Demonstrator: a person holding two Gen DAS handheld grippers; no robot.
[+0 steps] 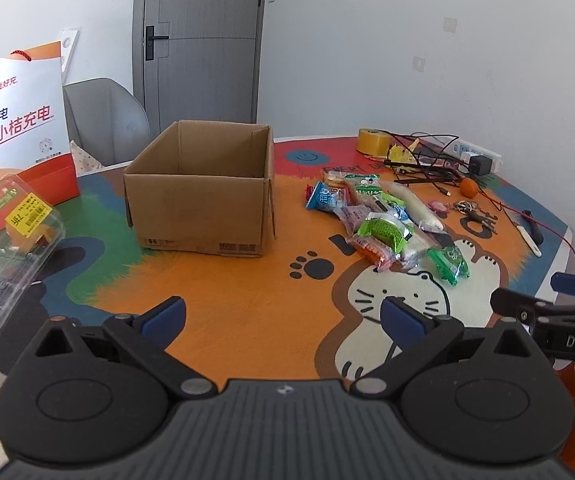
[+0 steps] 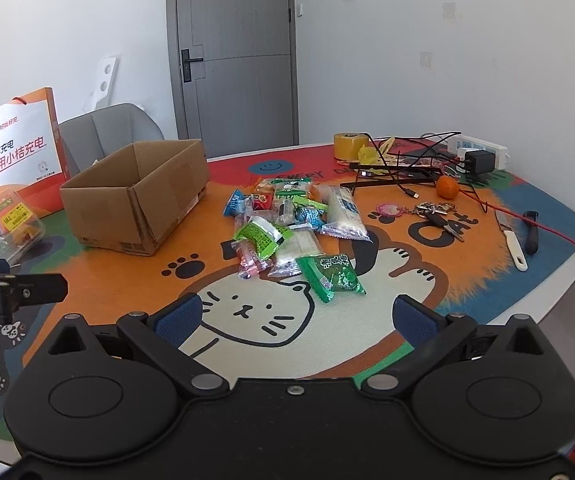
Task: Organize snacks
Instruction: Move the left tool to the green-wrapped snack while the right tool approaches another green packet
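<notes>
Left wrist view: the left gripper (image 1: 283,316) hovers over the desk (image 1: 247,292), fingers spread wide and holding nothing. The cardboard box (image 1: 201,188) stands open, left of the snack pile (image 1: 383,224).

Right wrist view: the right gripper (image 2: 295,316) is likewise wide apart and bare, the snack pile (image 2: 291,224) just ahead, the cardboard box (image 2: 135,196) to its left.

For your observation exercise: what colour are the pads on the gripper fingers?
Blue pads on black fingers, clearest in the right wrist view.
</notes>
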